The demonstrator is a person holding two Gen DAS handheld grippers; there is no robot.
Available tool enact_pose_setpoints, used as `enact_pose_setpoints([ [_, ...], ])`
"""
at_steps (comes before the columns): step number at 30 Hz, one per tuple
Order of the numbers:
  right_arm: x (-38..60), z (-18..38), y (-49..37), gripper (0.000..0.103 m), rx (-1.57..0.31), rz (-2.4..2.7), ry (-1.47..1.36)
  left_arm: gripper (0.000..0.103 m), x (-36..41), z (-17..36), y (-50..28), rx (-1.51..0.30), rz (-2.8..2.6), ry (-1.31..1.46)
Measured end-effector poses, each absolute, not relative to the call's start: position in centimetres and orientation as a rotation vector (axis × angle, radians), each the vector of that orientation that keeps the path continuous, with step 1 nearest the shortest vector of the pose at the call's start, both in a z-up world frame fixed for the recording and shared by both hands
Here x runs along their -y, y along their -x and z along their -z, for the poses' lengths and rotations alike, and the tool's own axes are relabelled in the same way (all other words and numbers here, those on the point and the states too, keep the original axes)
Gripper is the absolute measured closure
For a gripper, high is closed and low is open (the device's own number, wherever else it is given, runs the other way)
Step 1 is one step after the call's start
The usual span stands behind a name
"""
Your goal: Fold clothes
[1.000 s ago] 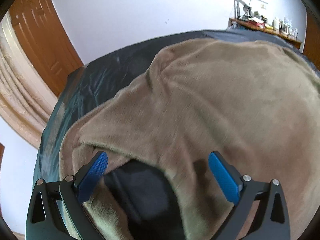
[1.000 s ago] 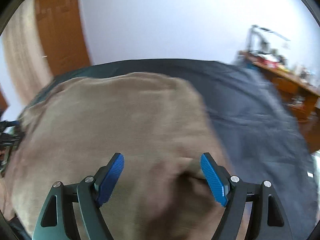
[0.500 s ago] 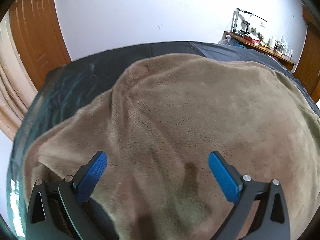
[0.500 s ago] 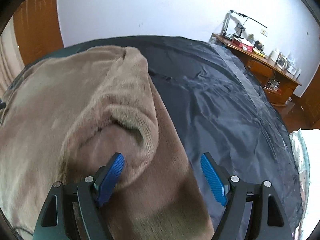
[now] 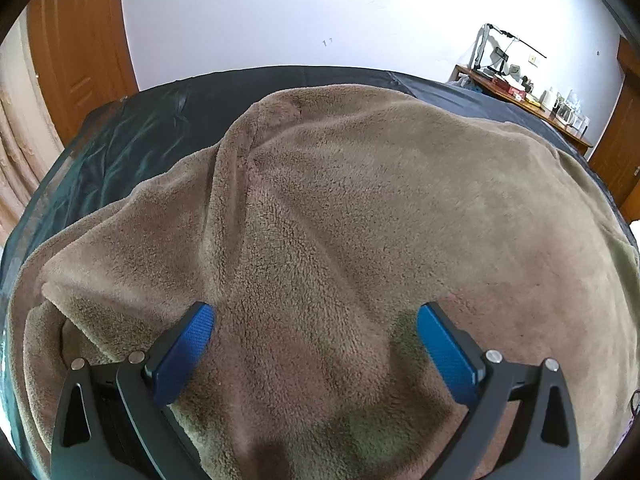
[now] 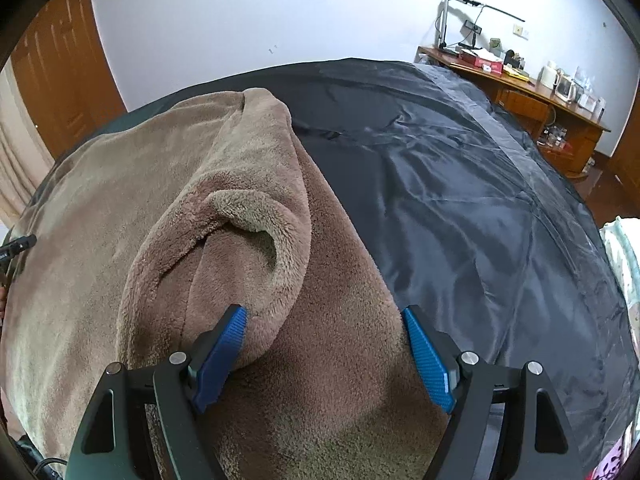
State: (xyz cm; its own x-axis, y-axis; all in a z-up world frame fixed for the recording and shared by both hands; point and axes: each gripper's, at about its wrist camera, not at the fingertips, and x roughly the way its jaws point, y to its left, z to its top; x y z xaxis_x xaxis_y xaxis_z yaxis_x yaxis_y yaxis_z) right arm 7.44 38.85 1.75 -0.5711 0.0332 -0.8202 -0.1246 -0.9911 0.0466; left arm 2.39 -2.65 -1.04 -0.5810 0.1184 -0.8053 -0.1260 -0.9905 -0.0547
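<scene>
Left wrist view first: we've got the left gripper (image 5: 316,316) with its jaws spread wide, blue pads (image 5: 182,354) well apart and clamping nothing, just hanging over the brown fleece garment (image 5: 360,216) that fills most of the frame. That fleece is spread over a dark satin bedsheet (image 5: 132,136), which peeks out along the upper left. A wooden door (image 5: 76,48) sits in the upper left, a cluttered wooden desk (image 5: 520,96) in the upper right. Over on the right wrist view, the right gripper (image 6: 324,316) is released too, jaws wide. Its left pad (image 6: 224,356) sits right against a rolled cuff-like opening (image 6: 244,232) of the fleece, while bare sheet covers the right half of that frame.
</scene>
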Motion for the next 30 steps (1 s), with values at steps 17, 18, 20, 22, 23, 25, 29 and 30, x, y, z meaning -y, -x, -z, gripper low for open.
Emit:
enact_pose_setpoints([
  [17, -35.6, -4.0, -6.3, 0.1, 0.542, -2.422, 1.159, 0.001, 3.0, 1.1, -2.1, -0.003, -2.671, 1.356],
  [18, -36.0, -4.2, -5.7, 0.1, 0.647, -2.334, 1.095, 0.001, 3.0, 1.1, -2.0, -0.003, -2.671, 1.356],
  [20, -37.5, -4.8, -4.9, 0.1, 0.583, -2.339, 1.088, 0.001, 3.0, 1.1, -1.9, -0.002, -2.671, 1.356],
  [22, -39.3, -5.4, -4.6, 0.099, 0.373, -2.437, 1.14, 0.001, 3.2, 1.1, -1.9, 0.013, -2.67, 1.351],
  [23, -40.1, -5.4, -4.8, 0.099, 0.248, -2.496, 1.18, 0.001, 3.3, 1.1, -1.9, 0.02, -2.669, 1.349],
  [25, -40.9, -5.4, -5.3, 0.099, 0.083, -2.57, 1.232, 0.001, 3.3, 1.1, -1.9, 0.018, -2.668, 1.35],
  [29, -40.2, -4.3, -7.7, 0.099, 0.095, -2.596, 1.281, 0.001, 3.1, 1.2, -1.8, -0.004, -2.671, 1.356],
  [30, -40.1, -4.1, -8.4, 0.099, 0.091, -2.603, 1.289, 0.001, 3.2, 1.2, -1.8, 0.0, -2.67, 1.354],
])
